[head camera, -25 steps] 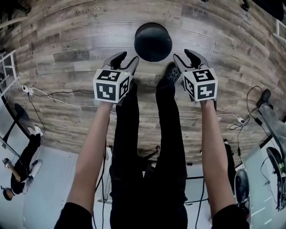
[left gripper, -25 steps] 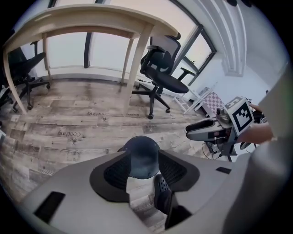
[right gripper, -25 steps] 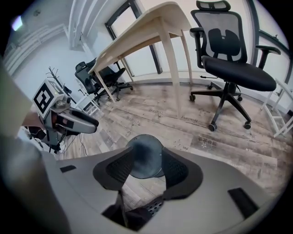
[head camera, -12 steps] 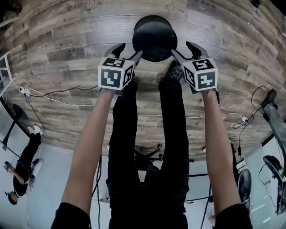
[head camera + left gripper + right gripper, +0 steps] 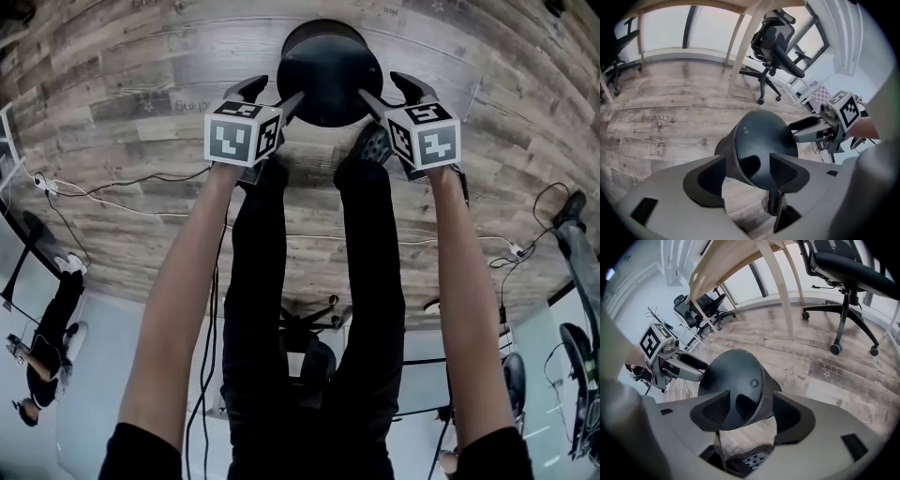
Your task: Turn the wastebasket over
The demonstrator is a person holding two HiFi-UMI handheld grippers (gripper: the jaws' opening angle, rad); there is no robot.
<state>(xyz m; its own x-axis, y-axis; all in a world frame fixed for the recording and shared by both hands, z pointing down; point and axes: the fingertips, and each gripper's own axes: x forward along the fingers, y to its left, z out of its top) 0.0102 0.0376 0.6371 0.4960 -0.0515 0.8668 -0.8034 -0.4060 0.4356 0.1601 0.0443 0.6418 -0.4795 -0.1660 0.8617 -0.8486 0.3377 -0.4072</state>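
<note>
On the wood-plank office floor (image 5: 112, 75), both pairs of jaws stand wide, having just been opening. The dark wastebasket (image 5: 330, 70), closed end up, shows in each gap, unpinched. The left gripper (image 5: 278, 89) and right gripper (image 5: 381, 86) flank it, probably to flip it together. Faint floor print may read "Coaching".

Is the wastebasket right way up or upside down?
Upside down: the wastebasket has its closed base up, mesh wall running down to the floor; no opening shows.

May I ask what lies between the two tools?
The wastebasket, base up, as the head view shows. Left tool and right tool have just been opening, its sides between their jaws, ungripped.
</note>
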